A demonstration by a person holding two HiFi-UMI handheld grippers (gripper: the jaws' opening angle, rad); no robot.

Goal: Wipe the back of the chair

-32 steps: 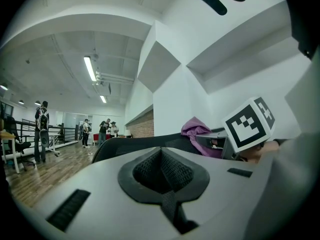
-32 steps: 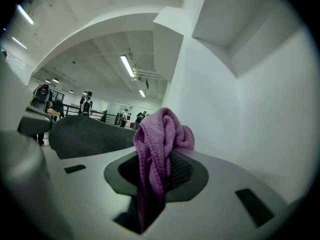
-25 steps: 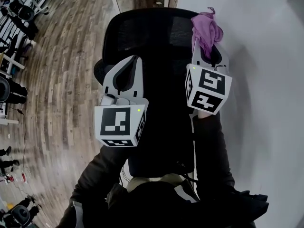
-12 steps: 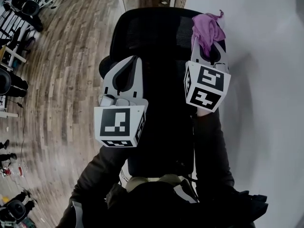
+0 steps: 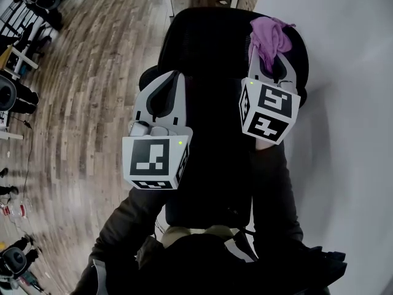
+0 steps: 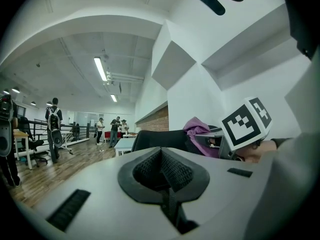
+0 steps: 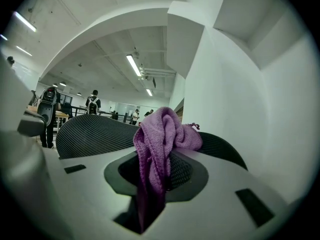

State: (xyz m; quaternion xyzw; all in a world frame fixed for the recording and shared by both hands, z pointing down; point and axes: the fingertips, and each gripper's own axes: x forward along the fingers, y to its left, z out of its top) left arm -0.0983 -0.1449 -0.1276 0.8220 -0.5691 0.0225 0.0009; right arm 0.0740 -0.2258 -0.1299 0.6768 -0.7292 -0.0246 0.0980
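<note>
- While the head view shows the right gripper [image 5: 274, 63] holding a purple cloth [image 5: 269, 37] at the top edge of the chair back [image 5: 209, 60], the left gripper [image 5: 164, 94] hangs beside it (over the mesh).
- Left gripper view: jaws together, nothing between them.
- Right gripper view: jaws clamped on the cloth.

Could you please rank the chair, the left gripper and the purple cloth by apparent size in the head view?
1. chair
2. left gripper, enlarged by its nearness to the camera
3. purple cloth
</note>
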